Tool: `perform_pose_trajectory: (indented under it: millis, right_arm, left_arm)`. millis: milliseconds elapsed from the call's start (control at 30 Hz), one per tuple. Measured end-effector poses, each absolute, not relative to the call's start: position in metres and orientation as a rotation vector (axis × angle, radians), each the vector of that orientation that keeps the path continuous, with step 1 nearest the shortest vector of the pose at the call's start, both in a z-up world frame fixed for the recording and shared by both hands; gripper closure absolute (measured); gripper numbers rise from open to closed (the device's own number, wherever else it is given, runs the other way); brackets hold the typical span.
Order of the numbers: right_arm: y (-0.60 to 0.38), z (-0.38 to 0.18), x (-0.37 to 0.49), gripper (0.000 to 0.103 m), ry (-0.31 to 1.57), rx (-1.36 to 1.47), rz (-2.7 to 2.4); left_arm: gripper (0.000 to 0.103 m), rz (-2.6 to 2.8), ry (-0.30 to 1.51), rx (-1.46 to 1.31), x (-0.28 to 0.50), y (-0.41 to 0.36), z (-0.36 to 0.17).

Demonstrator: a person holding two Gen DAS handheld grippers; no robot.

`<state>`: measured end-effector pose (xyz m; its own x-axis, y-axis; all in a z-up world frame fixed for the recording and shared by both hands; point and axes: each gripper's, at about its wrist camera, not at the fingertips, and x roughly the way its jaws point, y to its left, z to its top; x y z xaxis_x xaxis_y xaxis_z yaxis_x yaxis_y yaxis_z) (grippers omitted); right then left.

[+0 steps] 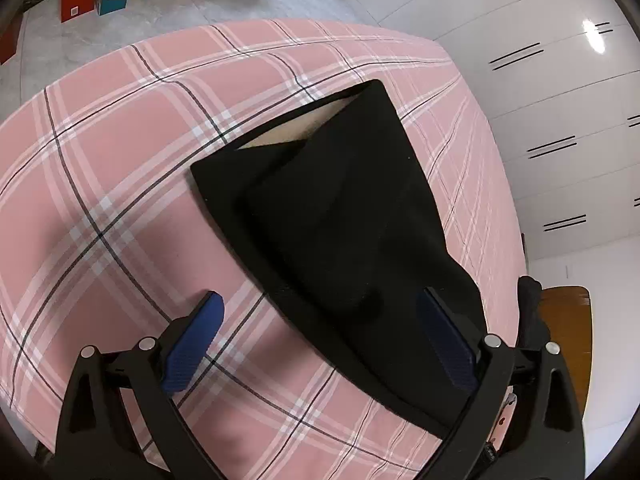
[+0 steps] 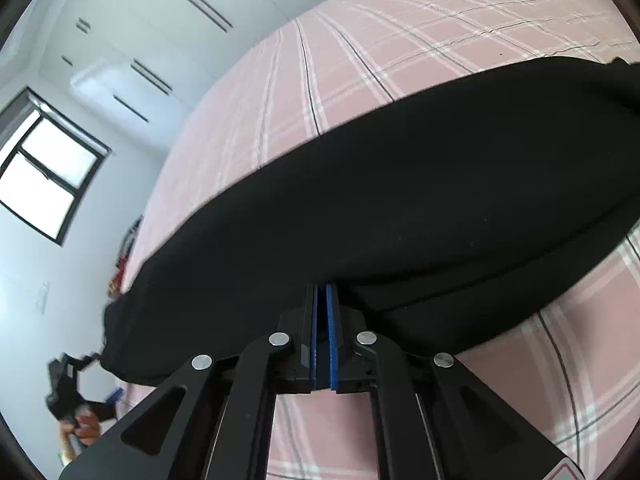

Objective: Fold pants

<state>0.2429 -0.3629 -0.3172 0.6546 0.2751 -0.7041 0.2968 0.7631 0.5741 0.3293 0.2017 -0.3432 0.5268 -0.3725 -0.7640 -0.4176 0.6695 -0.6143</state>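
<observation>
We had right gripper (image 2: 324, 292) clamped shut on pants (image 1: 340, 216) edge | left gripper (image 1: 320, 320) wide open, holding nothing | risk: one-sided pull drags pants across sheet (image 1: 120, 160), fold skews

Home bedrm: plaid-sheeted bed (image 1: 120, 168), white wardrobe (image 1: 540, 92), window (image 2: 44, 168).

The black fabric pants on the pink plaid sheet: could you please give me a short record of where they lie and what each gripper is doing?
item: black fabric pants, partly folded
surface: pink plaid bed sheet, pants lying on it
left gripper: jaws wide open over the near end of the pants, pads not pressing
right gripper: blue pads closed together at the pants' edge; whether cloth is pinched cannot be told
backdrop: white wardrobe doors
</observation>
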Motion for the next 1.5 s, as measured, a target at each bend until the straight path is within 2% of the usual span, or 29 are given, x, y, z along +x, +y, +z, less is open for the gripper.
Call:
perform_pose_trajectory:
  millis: [100, 267, 300, 433, 467, 500, 533, 633, 700, 733, 767, 967, 1067, 1100, 1200, 1233, 1300, 1467, 1500]
  right_arm:
    - [-0.362, -0.311, 0.219, 0.103, 0.858, 0.727, 0.006]
    - [-0.363, -0.328, 0.178, 0.103, 0.913, 0.682, -0.038]
    - [-0.365, -0.333, 0.174, 0.092, 0.929, 0.696, -0.047]
    - [-0.373, -0.323, 0.182, 0.091, 0.921, 0.776, -0.025]
    - [-0.373, -0.321, 0.190, 0.086, 0.916, 0.780, -0.008]
    - [-0.371, -0.318, 0.197, 0.072, 0.916, 0.786, 0.009]
    - [-0.368, -0.317, 0.207, 0.065, 0.915, 0.788, 0.022]
    - [-0.358, -0.320, 0.226, 0.062, 0.928, 0.756, 0.017]
    - [-0.356, -0.326, 0.235, 0.066, 0.937, 0.776, 0.011]
    - [-0.355, -0.330, 0.240, 0.073, 0.941, 0.787, 0.011]
    - [-0.356, -0.331, 0.243, 0.098, 0.938, 0.783, 0.015]
    - [-0.351, -0.297, 0.192, 0.103, 0.836, 0.717, 0.024]
    - [-0.346, -0.320, 0.185, 0.103, 0.924, 0.682, -0.014]
    - [-0.347, -0.325, 0.185, 0.096, 0.944, 0.694, -0.020]
    - [-0.347, -0.321, 0.184, 0.090, 0.936, 0.723, -0.016]
    - [-0.347, -0.318, 0.186, 0.085, 0.926, 0.732, -0.009]
    - [-0.347, -0.313, 0.194, 0.052, 0.920, 0.730, -0.001]
    - [-0.348, -0.329, 0.233, 0.051, 0.972, 0.714, -0.016]
    - [-0.351, -0.332, 0.238, 0.058, 0.964, 0.731, -0.013]
  left_arm:
    - [0.008, 0.032, 1.050, -0.850, 0.330, 0.204, -0.339]
    - [0.008, 0.044, 1.059, -0.830, 0.331, 0.206, -0.344]
    - [0.008, 0.048, 1.058, -0.834, 0.330, 0.206, -0.345]
    - [0.007, 0.035, 1.049, -0.871, 0.328, 0.205, -0.342]
    - [0.006, 0.036, 1.050, -0.875, 0.328, 0.204, -0.342]
    - [0.006, 0.037, 1.052, -0.875, 0.328, 0.204, -0.343]
    - [0.006, 0.039, 1.052, -0.872, 0.328, 0.202, -0.343]
    - [0.006, 0.042, 1.053, -0.862, 0.328, 0.199, -0.341]
    - [0.006, 0.041, 1.056, -0.859, 0.330, 0.197, -0.341]
    - [0.006, 0.042, 1.060, -0.859, 0.331, 0.197, -0.341]
    - [0.006, 0.040, 1.061, -0.861, 0.332, 0.197, -0.342]
    - [0.006, 0.043, 1.054, -0.874, 0.334, 0.206, -0.340]
    - [0.006, 0.062, 1.060, -0.886, 0.333, 0.211, -0.345]
    - [0.006, 0.066, 1.059, -0.900, 0.332, 0.212, -0.345]
    - [0.005, 0.068, 1.056, -0.894, 0.333, 0.210, -0.341]
    - [0.005, 0.065, 1.059, -0.887, 0.335, 0.208, -0.341]
    - [0.005, 0.056, 1.067, -0.897, 0.339, 0.205, -0.343]
    - [0.005, 0.082, 1.083, -0.912, 0.344, 0.201, -0.346]
    - [0.005, 0.081, 1.082, -0.912, 0.345, 0.200, -0.346]
